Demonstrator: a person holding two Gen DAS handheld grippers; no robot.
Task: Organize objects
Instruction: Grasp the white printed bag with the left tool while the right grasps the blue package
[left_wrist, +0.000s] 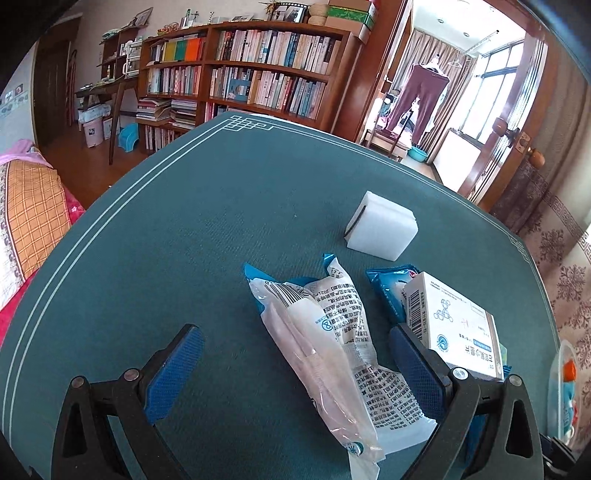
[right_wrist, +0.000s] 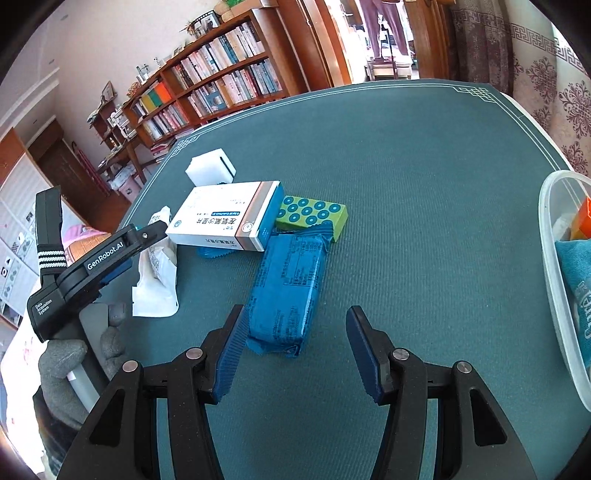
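Note:
A clear and white plastic packet (left_wrist: 332, 347) lies on the green table mat (left_wrist: 184, 240) between the open fingers of my left gripper (left_wrist: 295, 350). A white medicine box (left_wrist: 454, 325) rests right of it on a blue packet (left_wrist: 388, 288). A white foam block (left_wrist: 380, 227) stands farther back. In the right wrist view, my right gripper (right_wrist: 295, 336) is open and empty, just behind a blue wrapped packet (right_wrist: 288, 291). The medicine box (right_wrist: 225, 218), a green dotted box (right_wrist: 314, 214), the foam block (right_wrist: 210, 168) and the white packet (right_wrist: 159, 273) lie beyond. The left gripper body (right_wrist: 85, 269) shows at left.
A clear plastic bin (right_wrist: 561, 280) holding a teal cloth and an orange item stands at the table's right edge; it also shows in the left wrist view (left_wrist: 565, 387). Bookshelves (left_wrist: 251, 77) line the far wall. A bed (left_wrist: 29, 221) is left of the table.

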